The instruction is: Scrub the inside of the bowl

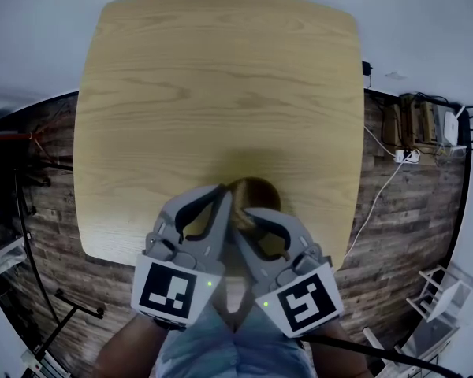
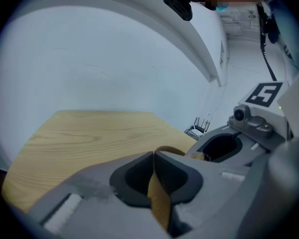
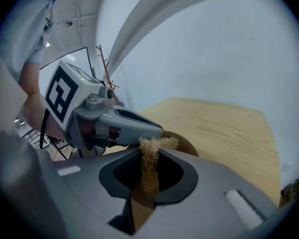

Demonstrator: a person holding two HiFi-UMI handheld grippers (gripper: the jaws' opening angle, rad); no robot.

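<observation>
A small brown wooden bowl (image 1: 256, 194) sits near the front edge of the light wooden table (image 1: 213, 93), half hidden by both grippers. My left gripper (image 1: 223, 194) is shut on the bowl's rim (image 2: 160, 203); the tan wall runs between its closed jaws. My right gripper (image 1: 249, 216) is shut on a straw-coloured fibrous scrubber (image 3: 150, 156), whose tuft sticks out above the jaws at the bowl's edge (image 3: 188, 143). The left gripper's fingers (image 3: 139, 128) lie just beyond the tuft. The bowl's inside is hidden.
The table stretches away beyond the bowl, bare. Dark plank floor surrounds it. A white power strip with cables (image 1: 406, 156) lies on the floor at right, black stand legs (image 1: 31, 211) at left, a white rack (image 1: 445, 298) at bottom right.
</observation>
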